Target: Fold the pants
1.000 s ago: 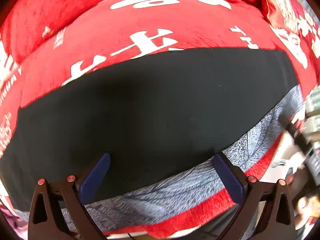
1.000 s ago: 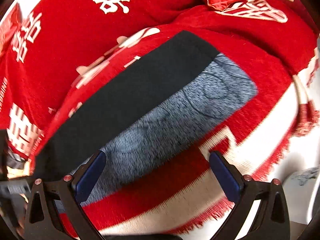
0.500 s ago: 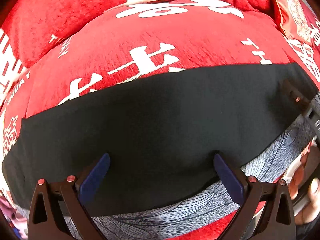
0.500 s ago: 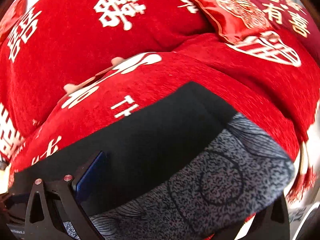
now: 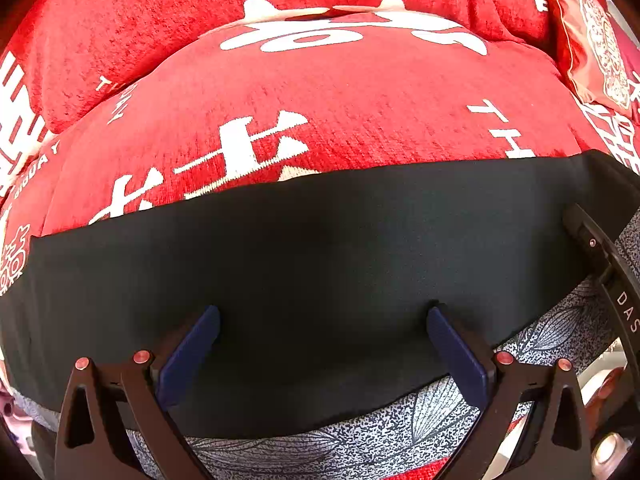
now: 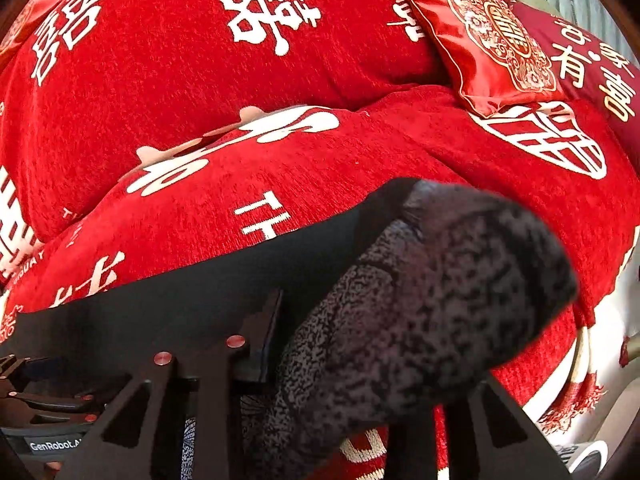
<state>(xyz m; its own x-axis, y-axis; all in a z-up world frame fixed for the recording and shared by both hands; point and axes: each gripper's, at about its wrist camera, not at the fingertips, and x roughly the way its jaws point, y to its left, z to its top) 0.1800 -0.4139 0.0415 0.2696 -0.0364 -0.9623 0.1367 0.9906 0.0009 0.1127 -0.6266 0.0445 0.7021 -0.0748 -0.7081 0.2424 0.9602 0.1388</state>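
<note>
pants [image 5: 320, 272] lie flat across the red sofa cover [image 5: 340, 112], black side up with the grey print layer [image 5: 400, 440] showing along the near edge. in the left view they stretch from beyond the left finger to past the right finger, under both tips.

risk, as a guess: the right gripper [image 6: 360, 340] seems to have only the print end [image 6: 440, 280], bunched and raised at its tips. a thin pinch may slip as it carries the end over, or take one layer and leave the black one behind, so the fold lands crooked. the left gripper [image 5: 324, 344] pins nothing, so the cloth may drag along the cover.

right gripper: its jaws have just been closing, now narrow, with the print cloth between them; pads look pressed on it, though the right pad is hidden behind the bunch.

left gripper: jaws wide apart, poised over the black cloth, gripping nothing; contact at the tips unclear. the right gripper's frame [image 5: 600, 264] sits just right of its right finger.
</note>
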